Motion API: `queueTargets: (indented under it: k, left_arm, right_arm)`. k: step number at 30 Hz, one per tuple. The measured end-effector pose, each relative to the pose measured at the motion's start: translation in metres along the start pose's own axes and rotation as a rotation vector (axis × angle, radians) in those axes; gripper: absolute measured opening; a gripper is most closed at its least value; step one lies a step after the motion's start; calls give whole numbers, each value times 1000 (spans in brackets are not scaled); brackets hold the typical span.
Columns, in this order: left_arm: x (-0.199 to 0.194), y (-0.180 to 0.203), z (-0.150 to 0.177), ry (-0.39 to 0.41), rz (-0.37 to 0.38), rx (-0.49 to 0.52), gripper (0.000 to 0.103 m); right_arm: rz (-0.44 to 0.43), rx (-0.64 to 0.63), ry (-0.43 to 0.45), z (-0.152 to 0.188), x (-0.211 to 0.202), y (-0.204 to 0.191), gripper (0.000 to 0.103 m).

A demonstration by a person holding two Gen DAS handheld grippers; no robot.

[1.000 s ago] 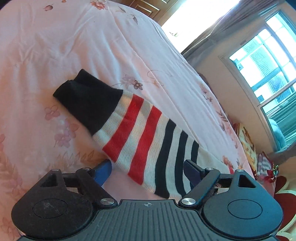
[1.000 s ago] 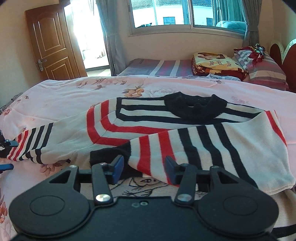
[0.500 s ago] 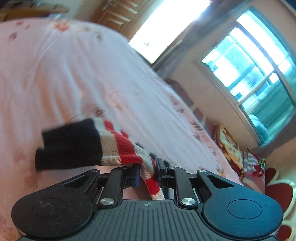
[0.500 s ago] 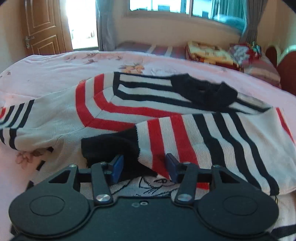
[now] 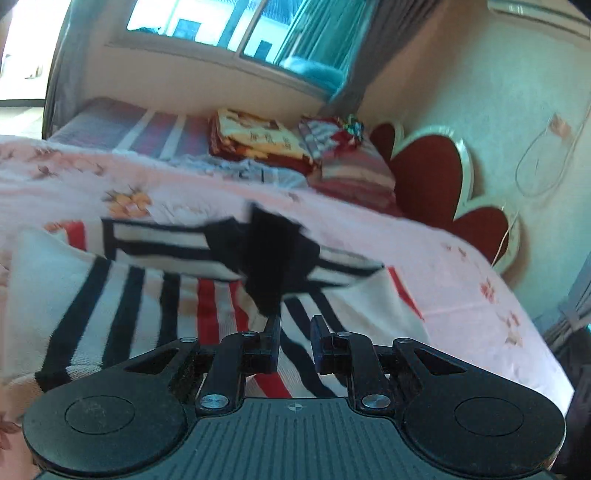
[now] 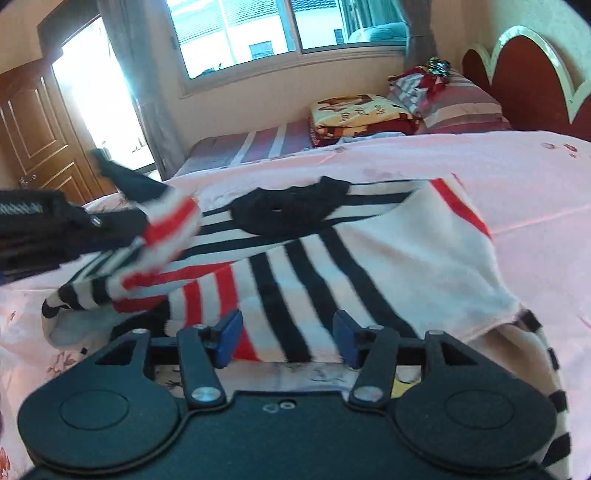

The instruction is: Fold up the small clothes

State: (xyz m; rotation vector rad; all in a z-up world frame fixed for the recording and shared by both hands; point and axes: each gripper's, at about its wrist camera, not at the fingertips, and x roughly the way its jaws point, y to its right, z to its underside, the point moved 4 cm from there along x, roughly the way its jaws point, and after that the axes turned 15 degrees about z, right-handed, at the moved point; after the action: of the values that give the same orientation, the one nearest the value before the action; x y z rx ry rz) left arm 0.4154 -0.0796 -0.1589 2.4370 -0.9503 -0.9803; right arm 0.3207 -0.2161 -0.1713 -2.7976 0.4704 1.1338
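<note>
A small white sweater (image 6: 406, 258) with black and red stripes and a black collar (image 6: 288, 210) lies on the pink bed; one sleeve is folded across its chest. My left gripper (image 5: 294, 328) is shut on the other sleeve's black cuff (image 5: 273, 266) and holds it lifted above the sweater; the right wrist view shows that left gripper (image 6: 133, 225) carrying the striped sleeve (image 6: 162, 236) over the body. My right gripper (image 6: 288, 336) is open and empty, low over the folded sleeve at the sweater's near edge.
The pink floral bedspread (image 6: 535, 192) spreads around the sweater. Folded blankets (image 6: 358, 110) and a striped pillow (image 6: 461, 99) lie at the far side. A red headboard (image 6: 524, 74) stands on the right, a window (image 6: 288, 26) behind, a wooden door (image 6: 33, 136) at left.
My left gripper shut on the outstretched sleeve, lifted it and swung it right over the sweater. My right gripper moved forward slightly and stayed open.
</note>
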Motion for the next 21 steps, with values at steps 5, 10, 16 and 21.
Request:
queueTargets:
  k: [5, 10, 16, 21]
  left_arm:
    - [6, 19, 14, -49, -23, -38, 18]
    - [-54, -3, 11, 96, -184, -27, 85]
    - [-100, -70, 12, 145, -393, -100, 85]
    - [-105, -117, 23, 159, -454, -212, 85]
  right_arm:
    - [-18, 79, -41, 2, 4, 36, 54]
    - [-122, 137, -74, -9, 15, 31, 58]
    - [-196, 234, -176, -22, 63, 4, 56]
    - [-127, 298, -139, -34, 87, -5, 50]
